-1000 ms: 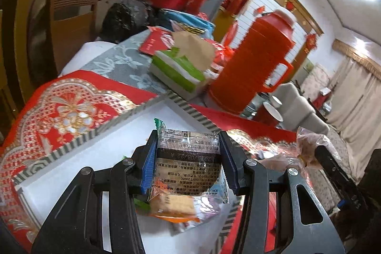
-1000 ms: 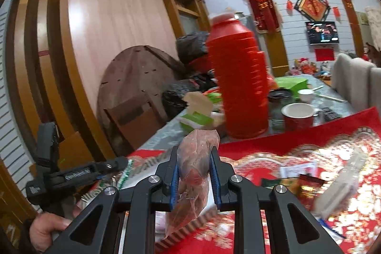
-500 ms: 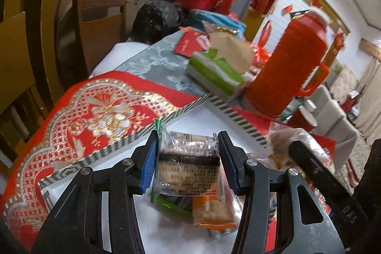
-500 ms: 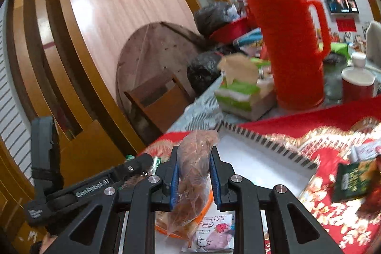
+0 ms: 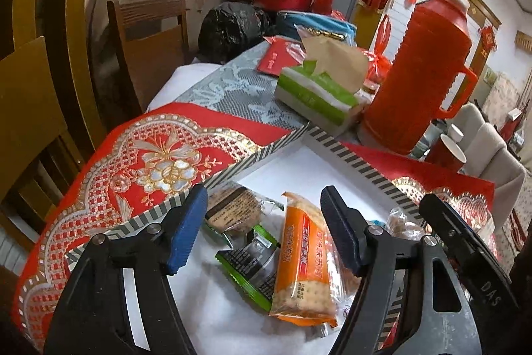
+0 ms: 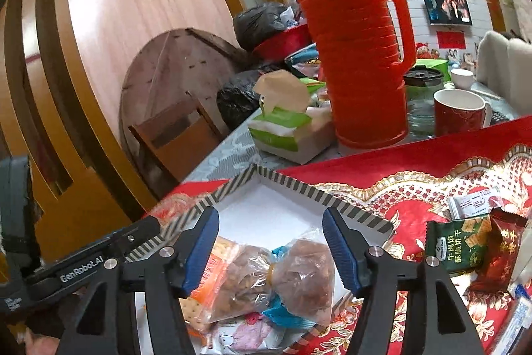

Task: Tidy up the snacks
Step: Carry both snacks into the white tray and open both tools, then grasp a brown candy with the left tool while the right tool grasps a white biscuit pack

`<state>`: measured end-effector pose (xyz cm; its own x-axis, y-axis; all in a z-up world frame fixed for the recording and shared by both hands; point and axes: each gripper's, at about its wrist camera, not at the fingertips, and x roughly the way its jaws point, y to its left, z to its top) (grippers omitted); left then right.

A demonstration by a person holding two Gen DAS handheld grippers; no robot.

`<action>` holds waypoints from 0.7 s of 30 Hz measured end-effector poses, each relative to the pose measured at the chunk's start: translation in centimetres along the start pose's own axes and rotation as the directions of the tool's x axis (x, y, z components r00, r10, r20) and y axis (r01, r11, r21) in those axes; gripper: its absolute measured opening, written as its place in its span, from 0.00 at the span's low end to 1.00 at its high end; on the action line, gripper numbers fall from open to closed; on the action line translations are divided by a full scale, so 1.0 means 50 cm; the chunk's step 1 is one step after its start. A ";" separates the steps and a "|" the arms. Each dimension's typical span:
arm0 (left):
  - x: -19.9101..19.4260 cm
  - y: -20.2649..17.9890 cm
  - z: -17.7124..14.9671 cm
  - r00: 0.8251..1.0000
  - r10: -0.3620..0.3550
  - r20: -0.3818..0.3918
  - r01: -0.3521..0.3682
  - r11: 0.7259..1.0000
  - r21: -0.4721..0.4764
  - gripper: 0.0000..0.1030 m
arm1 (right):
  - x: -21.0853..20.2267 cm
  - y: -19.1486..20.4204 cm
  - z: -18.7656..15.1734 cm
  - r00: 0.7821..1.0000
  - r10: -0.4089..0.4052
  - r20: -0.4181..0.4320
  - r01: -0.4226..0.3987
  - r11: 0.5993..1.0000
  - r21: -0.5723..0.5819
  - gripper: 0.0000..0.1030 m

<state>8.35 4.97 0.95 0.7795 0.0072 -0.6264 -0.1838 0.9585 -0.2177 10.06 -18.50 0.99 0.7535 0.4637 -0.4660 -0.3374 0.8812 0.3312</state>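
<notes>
A white box with a striped rim lies on the red cloth. My left gripper hovers over it, its jaws opening and gripping nothing. Below them lie a dark-labelled biscuit pack, a green-edged pack and an orange cracker pack. My right gripper is over the same box, its jaws opening too. A clear bag of brown snacks rests in the box beneath them, touched by neither pad. More packs, green, dark red and white, lie on the cloth to the right.
A tall red thermos and a green tissue box stand just behind the box. A red mug and a glass jar sit beside the thermos. Wooden chairs and black bags are beyond the table's far edge.
Both grippers have opened. The left one has dropped the dark-labelled pack into the box. The right one has come down over the box and let go of the clear bag.
</notes>
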 end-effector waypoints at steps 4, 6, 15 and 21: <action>-0.003 -0.008 -0.001 1.000 0.005 0.012 -0.006 1.000 0.018 0.69 | -0.024 0.007 0.007 1.000 0.001 0.026 -0.001 1.000 -0.009 0.61; -0.002 -0.021 -0.005 0.999 0.028 0.018 -0.029 0.998 0.049 0.69 | -0.044 0.016 0.006 0.999 -0.009 0.045 0.011 0.999 -0.035 0.61; -0.006 -0.057 -0.022 0.988 0.138 0.072 -0.147 0.978 0.149 0.69 | -0.119 -0.013 -0.016 0.990 -0.099 0.097 0.108 0.990 -0.092 0.64; -0.003 -0.066 -0.029 0.987 0.149 0.068 -0.159 0.972 0.172 0.69 | -0.168 -0.075 -0.025 0.981 -0.163 0.102 0.171 0.982 -0.078 0.64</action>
<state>7.99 1.39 0.67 0.7823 0.1693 -0.5995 -0.1997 0.9797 0.0161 4.30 -25.60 2.66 0.8520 0.3025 -0.4273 -0.2467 0.9519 0.1818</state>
